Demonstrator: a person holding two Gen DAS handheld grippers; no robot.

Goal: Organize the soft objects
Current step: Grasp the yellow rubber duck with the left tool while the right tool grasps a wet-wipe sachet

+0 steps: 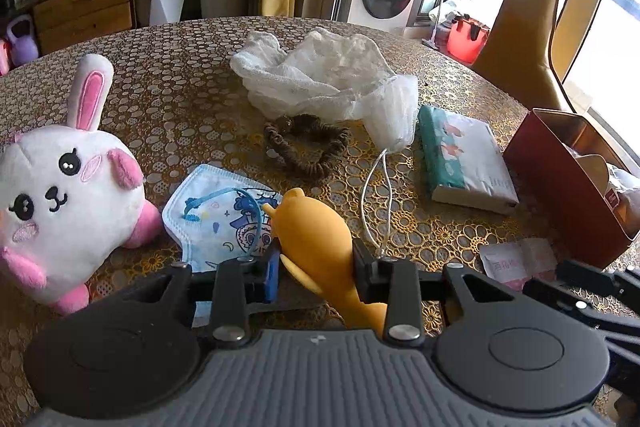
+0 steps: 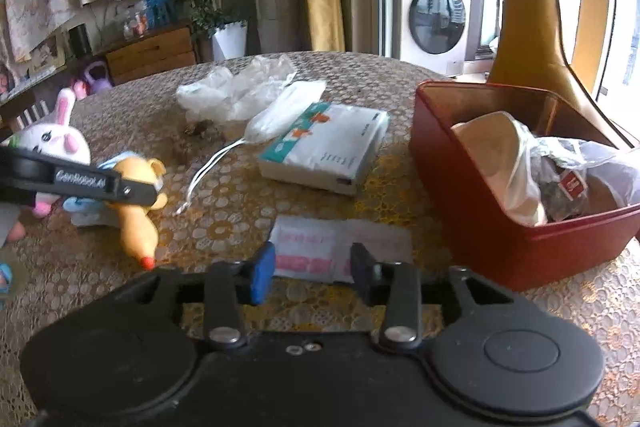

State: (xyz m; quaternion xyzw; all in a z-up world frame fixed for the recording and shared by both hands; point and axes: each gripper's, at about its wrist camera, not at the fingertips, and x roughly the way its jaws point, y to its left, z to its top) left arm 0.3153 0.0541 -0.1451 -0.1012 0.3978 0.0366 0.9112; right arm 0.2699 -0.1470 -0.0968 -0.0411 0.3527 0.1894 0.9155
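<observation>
On the patterned tabletop (image 1: 192, 75), the left gripper (image 1: 316, 265) had its jaws clamped on an orange squishy toy (image 1: 316, 239), which lay lengthwise between the pads and over the edge of a blue children's face mask (image 1: 216, 219). Left of the mask sat a white and pink plush rabbit (image 1: 64, 187). Farther back lay a brown scrunchie (image 1: 306, 147), a crumpled white mesh bag (image 1: 324, 75) and a white face mask (image 1: 390, 115) with its ear loops trailing toward the gripper. A tissue pack (image 1: 464, 159) rested to the right of that mask. The right gripper (image 2: 312, 267) had its jaws set around a flat pink and white sachet (image 2: 340, 247); whether the pads pressed on it I could not tell. Beside it stood a red box (image 2: 480, 227) holding a plastic bag and other items.
</observation>
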